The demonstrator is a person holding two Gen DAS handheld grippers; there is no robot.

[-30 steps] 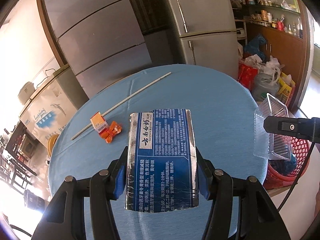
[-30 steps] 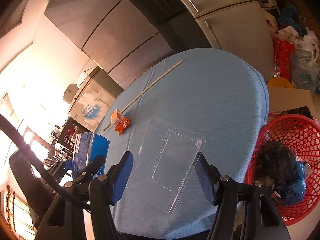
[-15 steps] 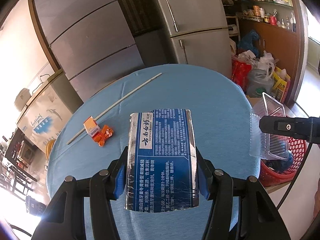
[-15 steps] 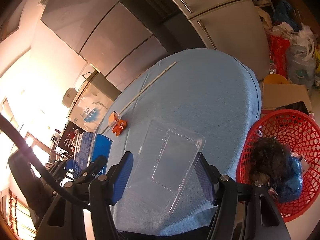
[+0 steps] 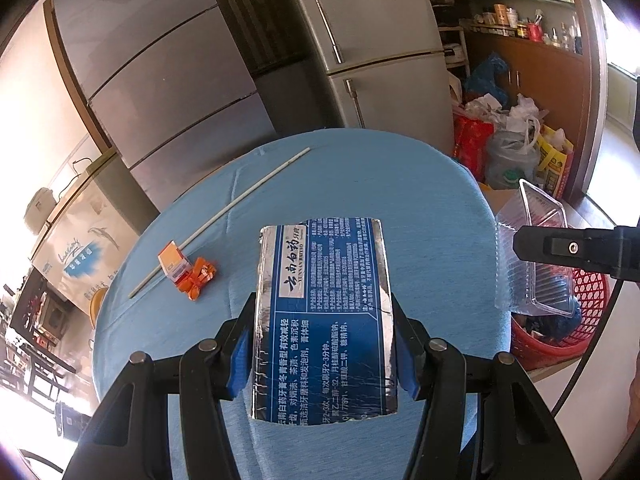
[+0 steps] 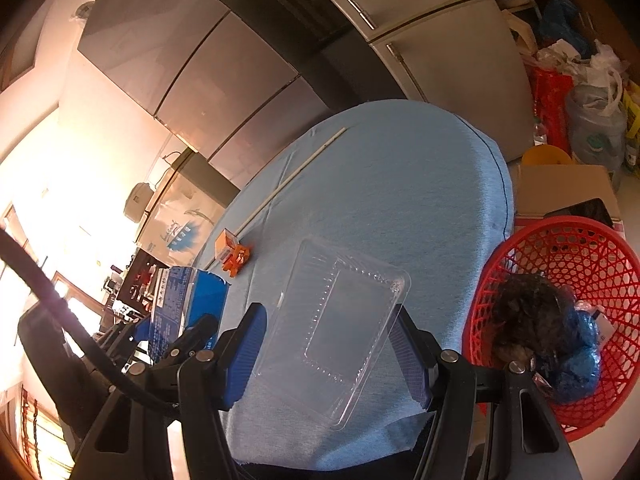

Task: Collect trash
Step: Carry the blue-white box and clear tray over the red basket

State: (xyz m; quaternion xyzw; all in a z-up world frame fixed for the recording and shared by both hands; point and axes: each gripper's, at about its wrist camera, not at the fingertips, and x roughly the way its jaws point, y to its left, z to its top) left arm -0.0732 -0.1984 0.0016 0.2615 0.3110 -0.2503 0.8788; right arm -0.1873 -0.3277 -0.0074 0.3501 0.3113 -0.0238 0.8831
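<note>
Clearly both grippers are loaded, held above the round counter (image 5: 400, 184) with its blue cloth. The left gripper (image 5: 324, 354) has its jaws about half open, pressed against the two long sides of a flattened blue and silver toothpaste box (image 5: 322, 316), which sticks out forward over the counter's near part. The right gripper (image 6: 332, 354) has its jaws set at a similar width, clamped on a clear plastic tray (image 6: 332, 324), tilted, over the counter's near right edge. Just off the counter's right edge stands a red mesh basket (image 6: 600, 248) holding dark and blue waste. On the counter's left part lies a small orange carton (image 5: 174, 266) with a crumpled orange wrapper (image 5: 200, 280) touching it, and a thin white stick (image 5: 224, 216) runs from beside the carton toward the counter's far side.
</note>
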